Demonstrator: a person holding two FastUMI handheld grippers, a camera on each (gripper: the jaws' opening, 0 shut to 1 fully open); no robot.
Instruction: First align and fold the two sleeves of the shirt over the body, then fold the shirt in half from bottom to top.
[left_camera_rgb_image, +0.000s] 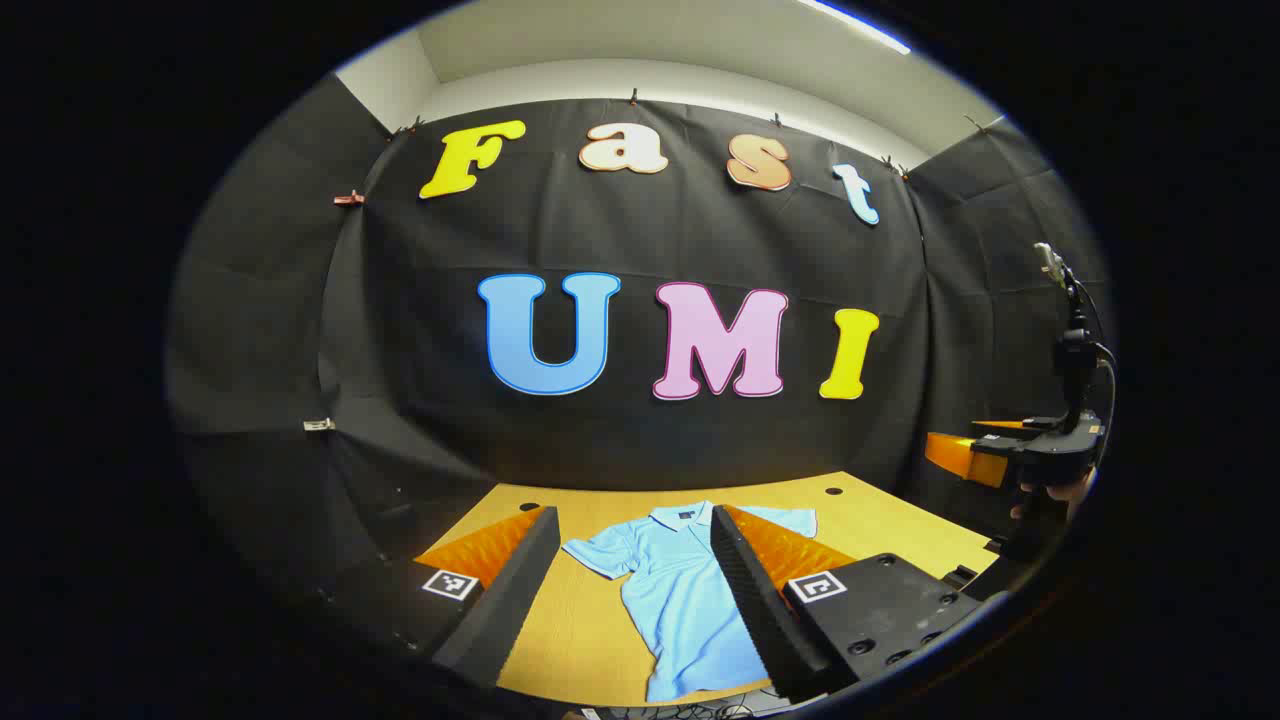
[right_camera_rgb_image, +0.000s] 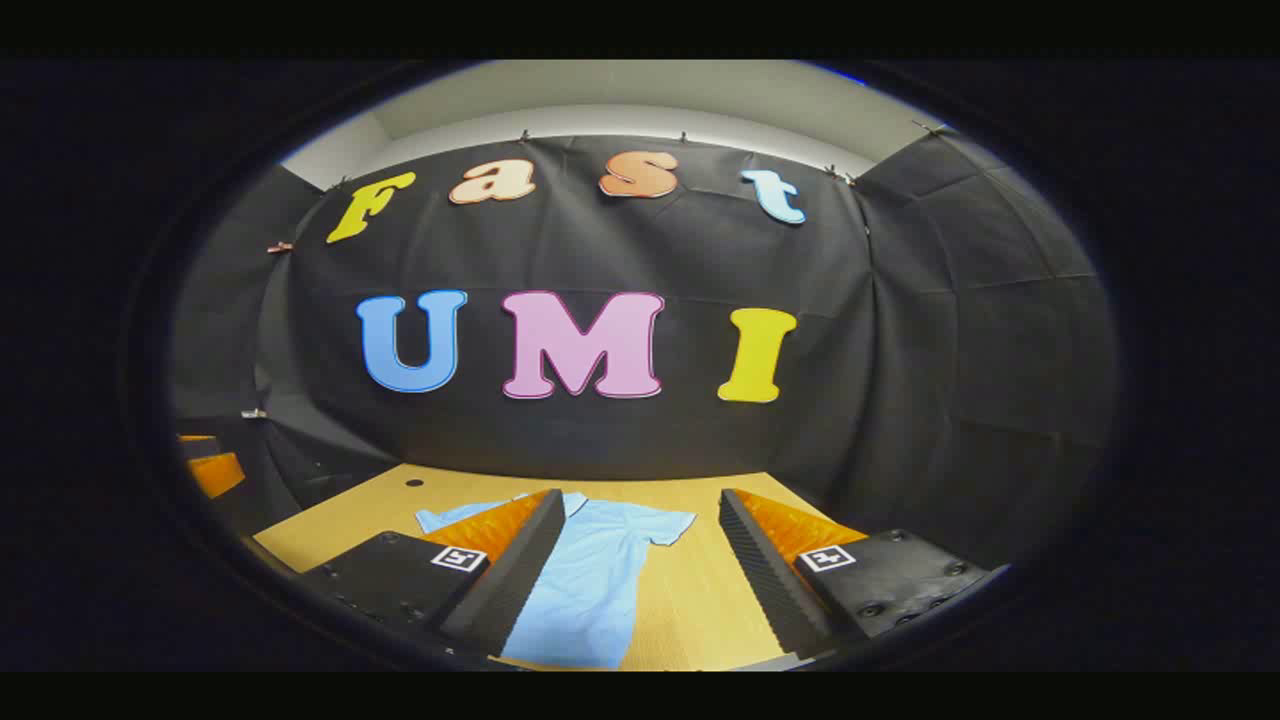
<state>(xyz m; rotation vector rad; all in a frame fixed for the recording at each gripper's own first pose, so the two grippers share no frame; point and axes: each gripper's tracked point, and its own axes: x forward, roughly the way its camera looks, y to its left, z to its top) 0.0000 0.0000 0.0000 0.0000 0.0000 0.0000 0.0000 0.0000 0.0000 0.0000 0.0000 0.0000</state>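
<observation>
Lying flat on the table (left_camera_rgb_image: 860, 515), one light blue shirt (left_camera_rgb_image: 680, 600) sits low centre in both views, both sleeves spread. Two tongs, left tongs (left_camera_rgb_image: 635, 560) and right tongs (right_camera_rgb_image: 640, 550), hover wide open, gripping nothing.

Both tongs held apart, gripping nothing

In the left gripper view the left tongs (left_camera_rgb_image: 632, 580) reach forward from 6 o'clock, fingers spread wide with a clear gap between them; at 3 o'clock the right tongs (left_camera_rgb_image: 985, 455) show side-on, with part of the hand (left_camera_rgb_image: 1060, 492) that holds them. In the right gripper view the right tongs (right_camera_rgb_image: 640, 570) likewise rise from 6 o'clock, fingers wide apart, and the left tongs (right_camera_rgb_image: 210, 465) peek in at 9 o'clock.
</observation>
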